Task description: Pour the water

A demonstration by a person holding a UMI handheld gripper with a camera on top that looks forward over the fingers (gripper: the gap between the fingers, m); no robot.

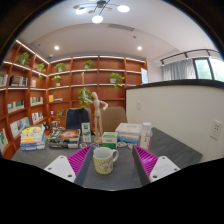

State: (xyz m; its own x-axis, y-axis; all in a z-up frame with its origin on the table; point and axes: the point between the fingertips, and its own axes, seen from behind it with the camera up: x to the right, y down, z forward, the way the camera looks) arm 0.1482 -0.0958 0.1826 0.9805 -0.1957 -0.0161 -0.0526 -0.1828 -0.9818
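Straight ahead of the gripper [105,165] stands a mug [105,158] on the grey table [180,148], upright, between the two spread fingers with a gap at each side, so nothing is pinched yet. Its handle points to the right finger. A white bottle [146,135] stands beyond the right finger, further back. I judge the gripper must go forward and right to reach it.

Wooden wall shelves [60,85] at 10 o'clock, with potted plants [117,78] and books on them. Wooden mannequin figure [98,103] at centre. Magazines [33,138] at 9 o'clock on the grey table [180,147]. Ceiling lights [97,18] at 12. Window [207,68] at 2 o'clock.
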